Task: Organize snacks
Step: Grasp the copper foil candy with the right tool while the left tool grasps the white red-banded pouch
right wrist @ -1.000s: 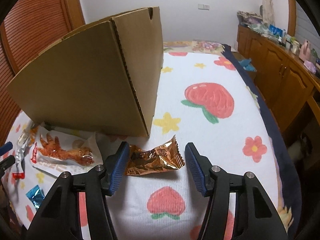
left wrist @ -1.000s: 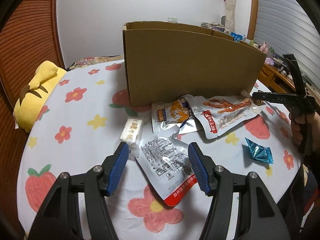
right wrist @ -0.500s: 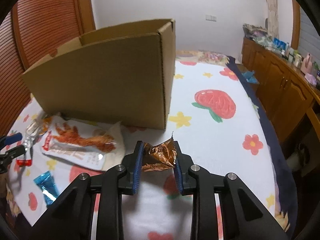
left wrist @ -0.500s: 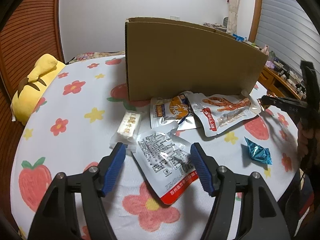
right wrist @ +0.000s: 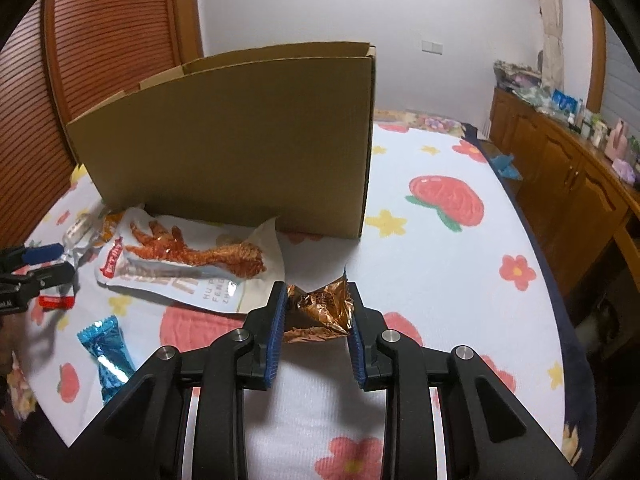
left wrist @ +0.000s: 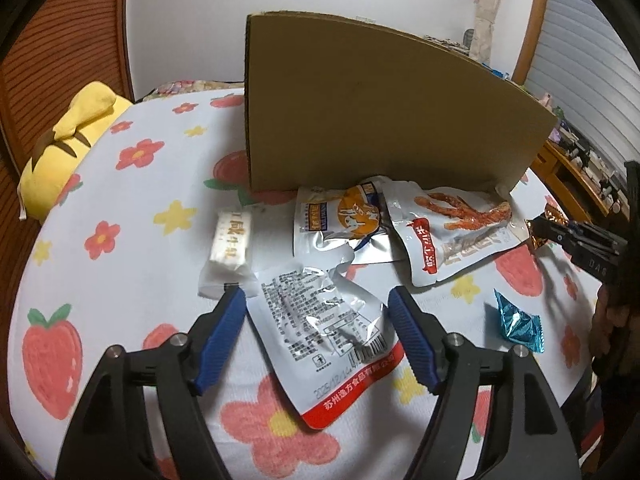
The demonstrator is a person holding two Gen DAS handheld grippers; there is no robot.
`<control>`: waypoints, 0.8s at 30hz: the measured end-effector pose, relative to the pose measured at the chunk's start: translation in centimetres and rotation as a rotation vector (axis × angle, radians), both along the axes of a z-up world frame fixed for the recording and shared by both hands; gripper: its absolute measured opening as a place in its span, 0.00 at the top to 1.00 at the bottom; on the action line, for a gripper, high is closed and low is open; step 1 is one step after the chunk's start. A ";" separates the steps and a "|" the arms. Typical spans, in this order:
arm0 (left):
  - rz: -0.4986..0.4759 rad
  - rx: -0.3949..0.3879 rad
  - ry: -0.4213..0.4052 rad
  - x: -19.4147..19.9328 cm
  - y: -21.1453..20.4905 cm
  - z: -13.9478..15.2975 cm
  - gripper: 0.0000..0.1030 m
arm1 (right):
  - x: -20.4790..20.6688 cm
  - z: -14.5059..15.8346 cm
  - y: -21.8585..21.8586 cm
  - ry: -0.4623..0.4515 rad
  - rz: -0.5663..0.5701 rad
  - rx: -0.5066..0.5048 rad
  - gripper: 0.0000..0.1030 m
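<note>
Right gripper (right wrist: 316, 312) fingers pinching copper foil snack (right wrist: 320, 310), left gripper (left wrist: 318, 334) fingers spreading wide, straddling silver pouch (left wrist: 324, 328), cardboard box (left wrist: 376, 120) standing behind.

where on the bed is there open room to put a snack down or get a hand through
Free: the bedspread right of the cardboard box, toward the wooden cabinets; also the stretch between the box and the yellow plush. Crowded: in front of the box, where the chicken feet pouch, silver pouch, white bar and blue candy lie.
</note>
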State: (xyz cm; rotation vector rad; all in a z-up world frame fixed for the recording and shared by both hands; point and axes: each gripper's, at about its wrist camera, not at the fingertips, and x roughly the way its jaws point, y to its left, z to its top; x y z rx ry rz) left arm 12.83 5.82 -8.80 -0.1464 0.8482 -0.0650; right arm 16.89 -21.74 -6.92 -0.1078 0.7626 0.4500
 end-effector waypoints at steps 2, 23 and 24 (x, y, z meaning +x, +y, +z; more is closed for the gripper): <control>0.004 0.001 0.001 0.0 0.0 -0.2 0.26 | -0.1 -0.1 0.2 -0.005 -0.002 -0.008 0.74; -0.050 0.045 -0.040 -2.1 -2.2 0.3 0.43 | -0.3 -0.3 0.2 -0.017 -0.006 -0.012 0.74; -0.051 0.043 -0.041 -2.1 -2.2 0.3 0.43 | -0.3 -0.3 0.2 -0.016 -0.006 -0.012 0.74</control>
